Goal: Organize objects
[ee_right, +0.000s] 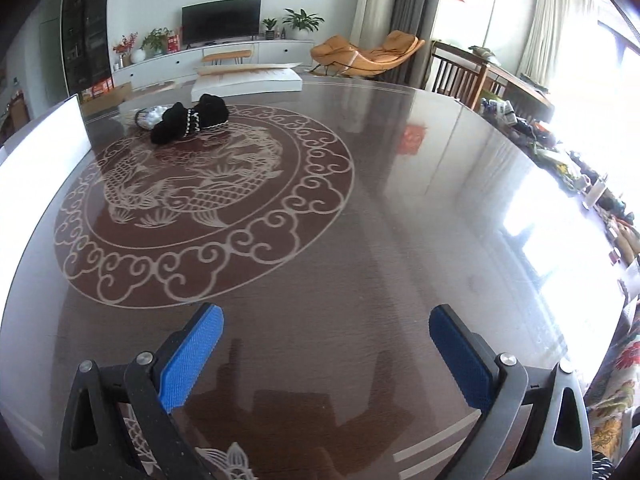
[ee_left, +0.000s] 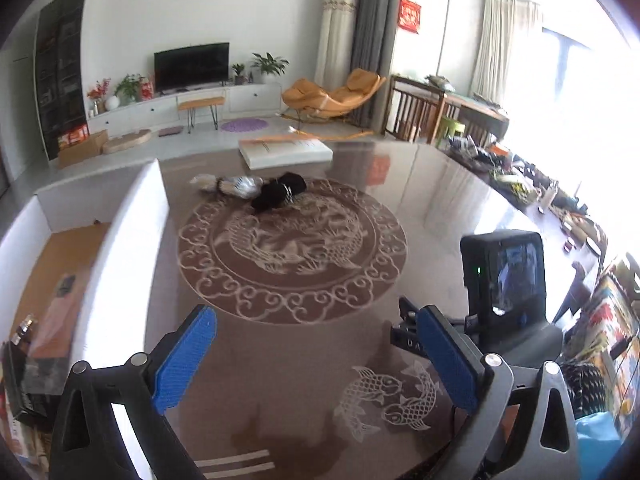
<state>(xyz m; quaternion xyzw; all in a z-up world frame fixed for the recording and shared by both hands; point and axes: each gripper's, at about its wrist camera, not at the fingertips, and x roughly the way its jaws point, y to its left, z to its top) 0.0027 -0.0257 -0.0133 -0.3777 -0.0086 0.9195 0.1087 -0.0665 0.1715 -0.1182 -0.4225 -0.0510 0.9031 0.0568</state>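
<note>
A black knitted bundle with white trim (ee_left: 280, 194) (ee_right: 192, 120) lies on the far part of the round dark table (ee_left: 440, 200) (ee_right: 400, 220), touching a pale grey-white bundle (ee_left: 232, 186) (ee_right: 150, 116) on its left. My left gripper (ee_left: 314, 316) is open over the near table, its blue pads (ee_left: 184, 360) wide apart and nothing between them. My right gripper (ee_right: 326, 314) is also open and empty above the near edge. Both grippers are well short of the bundles.
An open white box (ee_left: 120, 240) (ee_right: 40, 152) with a brown bottom stands at the table's left. A flat white box (ee_left: 286, 152) (ee_right: 248, 78) lies at the far edge. A black camera unit (ee_left: 504, 276) stands close on the right in the left wrist view. Clutter lines the right side (ee_right: 580, 176).
</note>
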